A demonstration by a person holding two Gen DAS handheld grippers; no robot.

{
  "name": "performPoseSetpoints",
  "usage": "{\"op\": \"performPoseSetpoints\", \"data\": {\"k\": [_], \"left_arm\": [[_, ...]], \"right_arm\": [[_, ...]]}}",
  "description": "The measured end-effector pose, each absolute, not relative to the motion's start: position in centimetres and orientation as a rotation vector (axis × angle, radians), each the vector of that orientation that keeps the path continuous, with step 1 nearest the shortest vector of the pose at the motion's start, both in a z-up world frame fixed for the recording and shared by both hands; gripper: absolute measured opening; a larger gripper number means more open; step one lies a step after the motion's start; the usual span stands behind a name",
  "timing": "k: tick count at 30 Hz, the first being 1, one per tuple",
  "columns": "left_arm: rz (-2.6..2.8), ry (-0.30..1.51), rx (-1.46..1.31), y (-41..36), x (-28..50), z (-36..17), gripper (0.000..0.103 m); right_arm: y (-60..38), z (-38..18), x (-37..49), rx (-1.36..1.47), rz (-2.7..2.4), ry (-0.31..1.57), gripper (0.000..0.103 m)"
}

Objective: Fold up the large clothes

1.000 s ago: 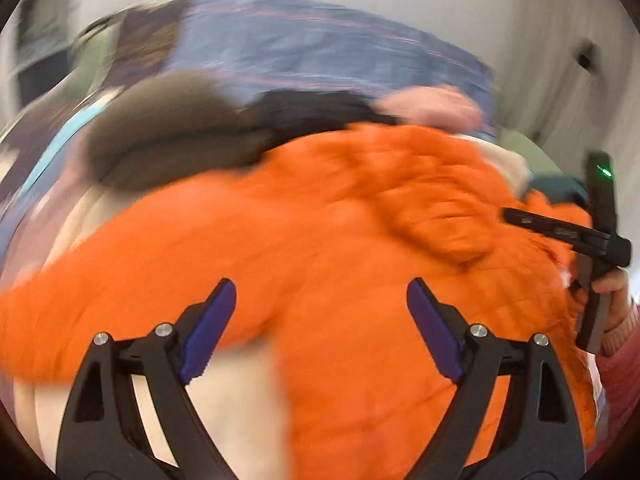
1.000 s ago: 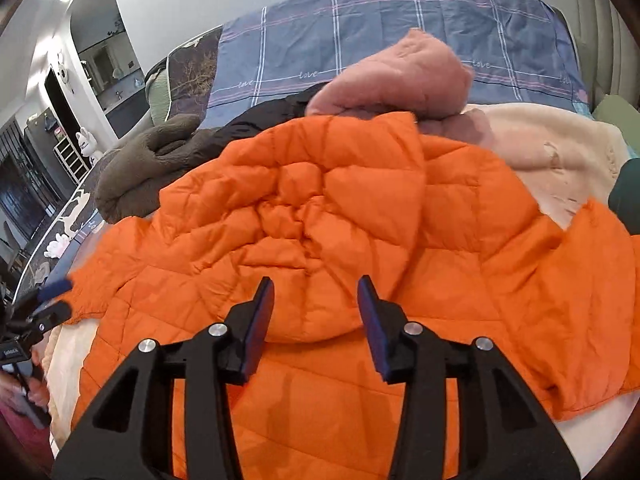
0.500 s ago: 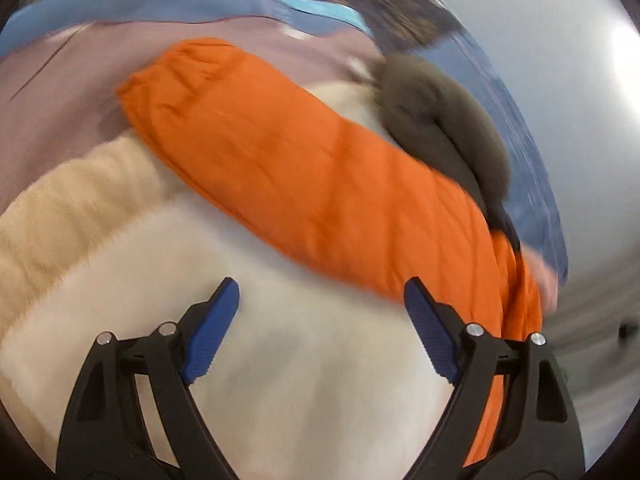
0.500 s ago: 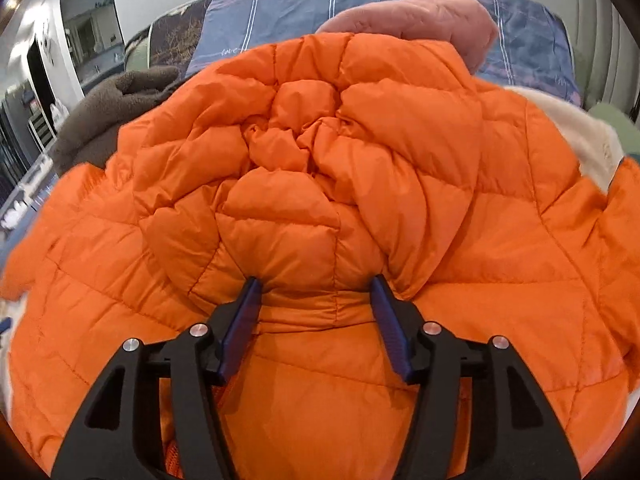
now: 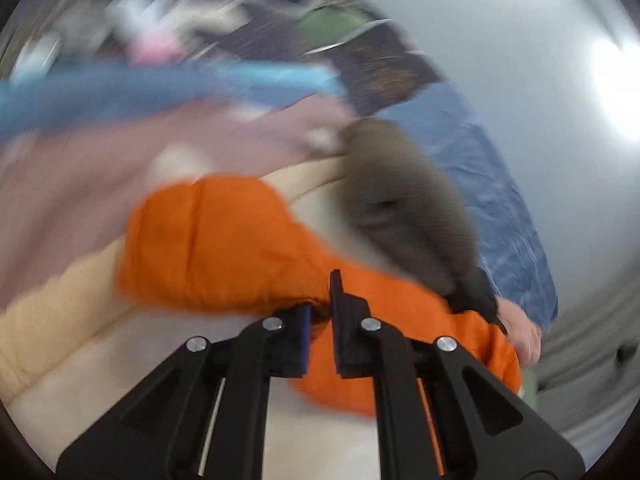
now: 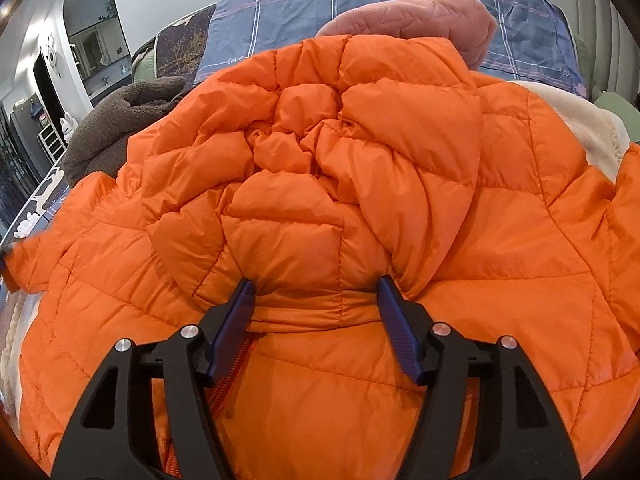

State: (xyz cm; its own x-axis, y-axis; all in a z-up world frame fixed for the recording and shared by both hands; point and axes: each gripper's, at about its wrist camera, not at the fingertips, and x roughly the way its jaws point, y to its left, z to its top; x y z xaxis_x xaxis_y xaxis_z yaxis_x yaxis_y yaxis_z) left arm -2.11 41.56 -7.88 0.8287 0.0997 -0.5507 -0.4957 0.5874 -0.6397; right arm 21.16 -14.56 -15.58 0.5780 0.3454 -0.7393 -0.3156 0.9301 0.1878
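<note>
Jacket sleeve [image 5: 224, 240] is what my left gripper [image 5: 320, 334] has pinched: its jaws are pressed together on a fold of orange fabric near the sleeve's lower edge, with the cuff end lying up and to the left of the pinch and the sleeve's long axis running from that cuff down to the right, toward the body of the orange puffer jacket [image 6: 320, 208]. That jacket lies spread on the cream blanket [image 5: 100, 360], a brown fleece garment [image 5: 408, 216] just beyond the sleeve. My right gripper [image 6: 316, 320] sits at the jacket's collar, below the crumpled hood [image 6: 304, 148]; its jaws are opening, spread either side of the collar band, and I cannot see the pads pressing on it. Taking the collar as my landmark, the sleeve reaches out to its left, so the left hand is the nearer one for it. I judge the coming move is to carry the sleeve across toward the collar line, along its own length, while the right hand steadies the middle.
</note>
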Motion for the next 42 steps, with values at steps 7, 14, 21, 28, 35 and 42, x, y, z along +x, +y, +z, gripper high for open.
{"op": "performPoseSetpoints", "data": {"k": [7,14,21,28,35,42], "left_arm": [[-0.102,0.422,-0.575,24.8,7.7,3.7,0.008],[-0.412,0.602,-0.308,6.3,14.3,2.1,0.058],[-0.421,0.724,-0.211,5.5,12.9,-2.7,0.068],[-0.191,0.768,-0.204,13.2,11.1,-5.1,0.069],[-0.099,0.873,-0.165,16.2,12.3,-9.3,0.046],[-0.156,0.779,-0.170,14.3,12.1,-5.6,0.045]], "right_arm": [[-15.2,-15.4,21.1,0.072,0.409,0.870,0.071],[-18.0,-14.4,19.3,0.148,0.448,0.904,0.079],[-22.7,-12.3,17.2,0.190,0.479,0.928,0.080],[-26.8,-11.3,20.0,0.340,0.357,0.924,0.080],[-26.4,-13.4,21.2,0.270,0.177,1.017,0.036],[-28.0,-9.2,17.5,0.248,0.199,0.890,0.037]]}}
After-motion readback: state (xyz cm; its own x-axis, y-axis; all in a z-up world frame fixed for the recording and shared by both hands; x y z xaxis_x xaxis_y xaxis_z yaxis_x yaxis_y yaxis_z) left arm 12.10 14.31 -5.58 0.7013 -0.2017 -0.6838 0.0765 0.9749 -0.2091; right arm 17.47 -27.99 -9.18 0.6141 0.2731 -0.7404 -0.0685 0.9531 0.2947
